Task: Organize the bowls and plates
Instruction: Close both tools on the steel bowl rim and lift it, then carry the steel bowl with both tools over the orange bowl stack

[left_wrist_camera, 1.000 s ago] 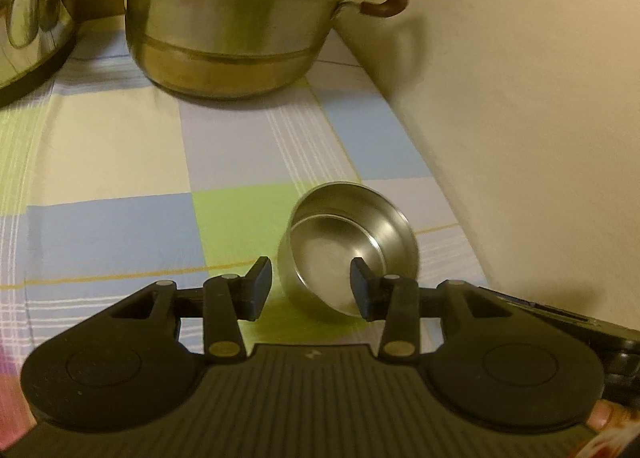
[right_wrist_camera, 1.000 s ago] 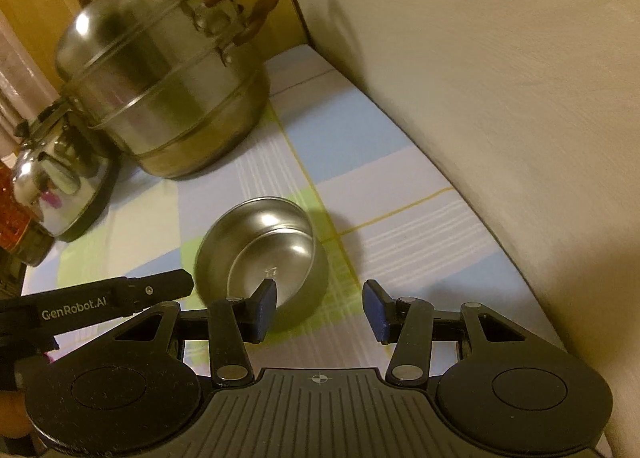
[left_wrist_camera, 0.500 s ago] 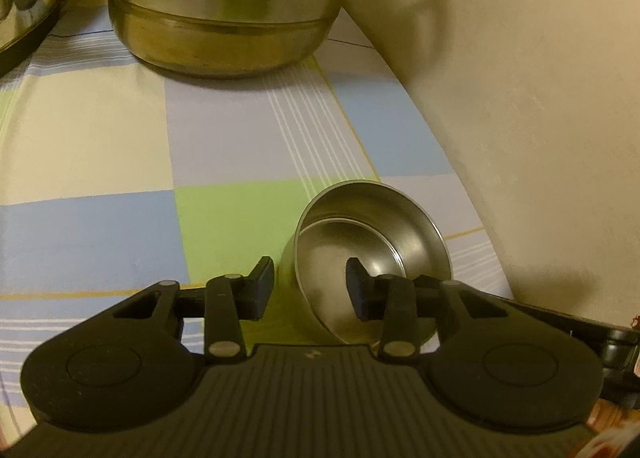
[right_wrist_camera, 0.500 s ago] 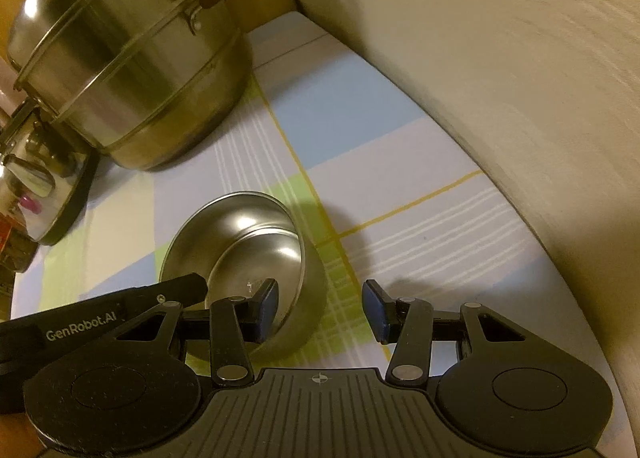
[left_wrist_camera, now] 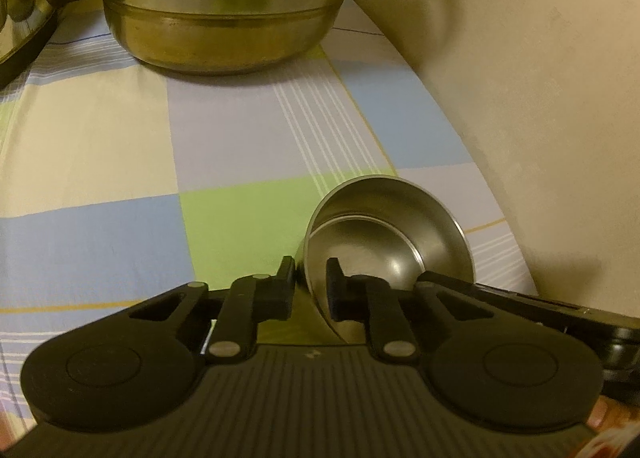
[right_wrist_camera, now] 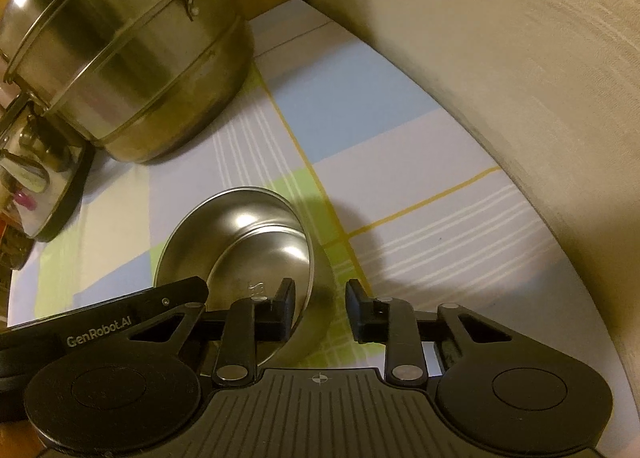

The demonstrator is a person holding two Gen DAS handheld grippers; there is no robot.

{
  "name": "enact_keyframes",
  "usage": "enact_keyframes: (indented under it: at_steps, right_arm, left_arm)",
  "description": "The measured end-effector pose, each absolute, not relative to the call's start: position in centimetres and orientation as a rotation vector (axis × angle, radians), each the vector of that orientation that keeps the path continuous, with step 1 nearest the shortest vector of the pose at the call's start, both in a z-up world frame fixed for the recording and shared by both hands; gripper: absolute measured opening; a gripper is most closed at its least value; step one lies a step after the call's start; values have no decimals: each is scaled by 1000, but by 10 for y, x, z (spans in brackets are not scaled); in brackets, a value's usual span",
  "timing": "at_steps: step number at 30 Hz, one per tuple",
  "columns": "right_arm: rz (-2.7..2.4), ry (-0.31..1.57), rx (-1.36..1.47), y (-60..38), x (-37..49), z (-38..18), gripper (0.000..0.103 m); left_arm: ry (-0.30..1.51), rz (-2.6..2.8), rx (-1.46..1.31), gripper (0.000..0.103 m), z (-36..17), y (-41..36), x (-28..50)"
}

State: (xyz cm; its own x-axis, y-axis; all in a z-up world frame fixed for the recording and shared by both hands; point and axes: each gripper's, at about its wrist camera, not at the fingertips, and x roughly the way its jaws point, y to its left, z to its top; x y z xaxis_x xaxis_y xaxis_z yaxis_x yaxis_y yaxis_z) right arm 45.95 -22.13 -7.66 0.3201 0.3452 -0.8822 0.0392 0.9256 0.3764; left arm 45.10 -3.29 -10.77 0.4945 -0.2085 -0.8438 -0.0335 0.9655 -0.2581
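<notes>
**Two claws astride the rim of one steel bowl**

The left gripper is held low over the checked tablecloth, its fingers pointing toward the far end of the table. Its jaws stand close together with the bowl's near wall between them: one finger sits outside the wall, the other inside the bowl. They look pinched onto the rim, and the bowl tips up toward the camera as if lifted on that side.

The right gripper comes in from the other side, also low and level with the cloth. Its jaws are wider apart. The left finger reaches inside the bowl, the right finger stands outside with a clear gap to the wall, so it straddles the rim without clamping it. The body of the left gripper shows at the lower left of the right wrist view, crossing in front of the bowl's edge.

The bowl is small, round and plain polished steel, with a flat bottom and a flared wall that catches bright glints. It sits on a green square of the cloth, close to the wall at the table's right edge. Well beyond it stands a large steel steamer pot with brown handles, and beside that a kettle.
</notes>
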Motion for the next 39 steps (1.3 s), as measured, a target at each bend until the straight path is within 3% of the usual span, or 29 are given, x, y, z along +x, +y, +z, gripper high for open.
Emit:
enact_keyframes:
  at_steps: [22,39]
  right_arm:
    - [194,1234,338,-222,451,-72,15]
    - [213,1195,319,-237,390,-6,12]
  left_arm:
    - [1056,-105,-262,8,-102,-34,440]
    - [1010,-120,-269,7,-42,-47,375]
